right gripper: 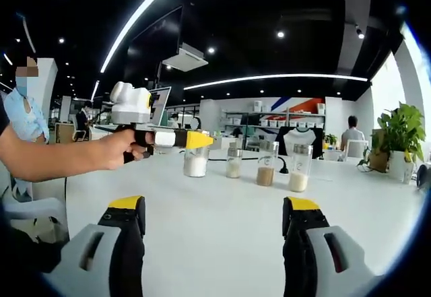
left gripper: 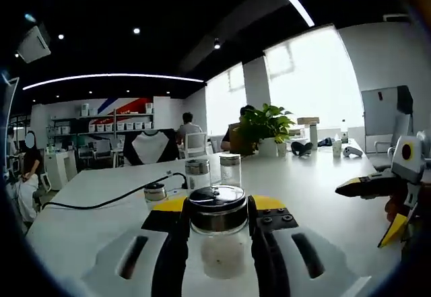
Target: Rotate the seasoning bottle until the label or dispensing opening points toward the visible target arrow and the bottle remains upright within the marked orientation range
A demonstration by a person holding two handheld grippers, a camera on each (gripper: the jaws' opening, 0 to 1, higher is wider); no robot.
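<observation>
My left gripper is shut on a clear glass seasoning bottle with a shiny metal lid, which stands upright on the white table. In the right gripper view the same bottle holds white powder. It is clamped near its top by the yellow-tipped left gripper, which a hand holds from the left. My right gripper is open, low over the table, with nothing between its jaws and well short of the bottle. It also enters the left gripper view from the right as the right gripper.
Three more seasoning bottles stand in a row to the right of the held one. A black cable runs across the table. A potted plant stands at the table's far end. People sit in the background.
</observation>
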